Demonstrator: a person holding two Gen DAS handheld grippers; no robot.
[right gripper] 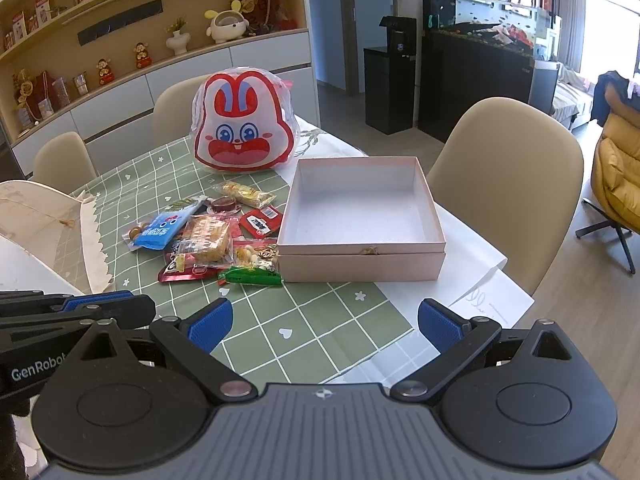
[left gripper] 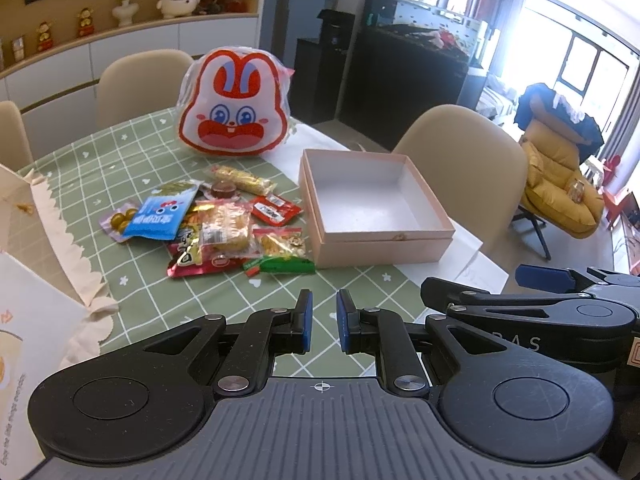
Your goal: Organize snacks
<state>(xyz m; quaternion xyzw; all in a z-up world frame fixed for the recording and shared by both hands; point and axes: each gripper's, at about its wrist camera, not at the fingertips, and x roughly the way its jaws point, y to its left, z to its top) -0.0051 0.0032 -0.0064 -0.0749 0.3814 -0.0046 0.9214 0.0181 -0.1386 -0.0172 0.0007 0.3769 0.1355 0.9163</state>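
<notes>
Far left: a white paper bag with a scalloped edge lies at the bench's left side, apart from the snacks.
Bench: green checked cloth covers it; both hand-held grippers hover over its near edge, touching nothing.
Left hand-held gripper: pads nearly pressed together with only a slim gap, nothing between them.
Snack pile: a loose heap of small packets left of centre, ahead of the left hand-held gripper and slightly to its left; a blue packet sits on its left edge, a green packet at the near right corner.
Green packet's axis: runs roughly side to side, so jaws coming straight ahead would span its short width.
Pink box: open and empty, right of the pile; the green packet lies just beside its near-left corner, possibly touching, which the views do not settle.
Rabbit-face bag: stands upright behind the pile and the box.
Right hand-held gripper: jaws spread wide, empty, pointing at the box's near wall.
Nearer hand: probably the left for the pile, the right for the box.
Likely next move: the left jaws must open before reaching a packet.
</notes>
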